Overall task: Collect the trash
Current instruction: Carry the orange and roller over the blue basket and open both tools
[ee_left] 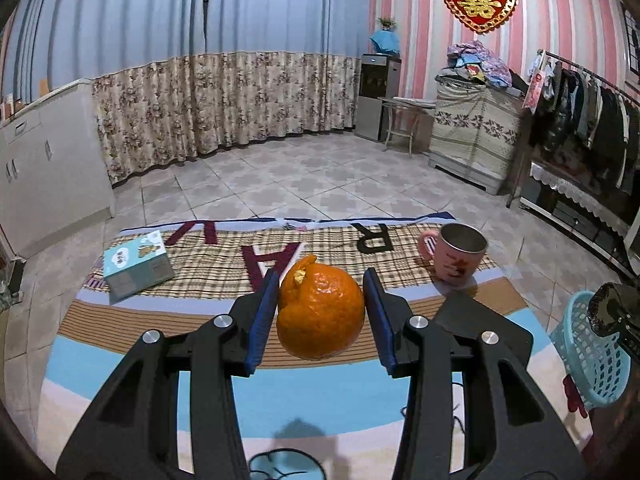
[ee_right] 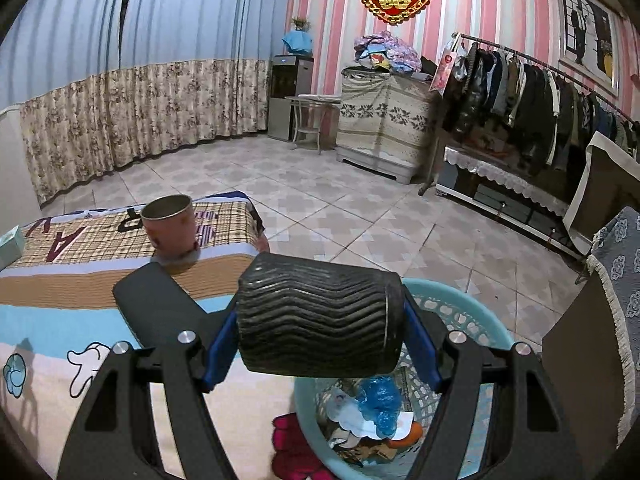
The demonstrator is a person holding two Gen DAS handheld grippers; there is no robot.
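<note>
Apparently both jaws are gripping trash for the blue basket [ee_right: 452, 304]: the left gripper [ee_left: 320, 312] holds an orange peel [ee_left: 320, 312], while the right gripper [ee_right: 320, 340] carries a ridged black cup [ee_right: 320, 316] over it

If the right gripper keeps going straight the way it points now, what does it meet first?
Probably the blue basket. The right gripper is shut on a black ribbed cylinder and points downward over the basket's rim, above the trash inside. Beyond the rim only tiled floor shows, though depth is hard to judge.
</note>
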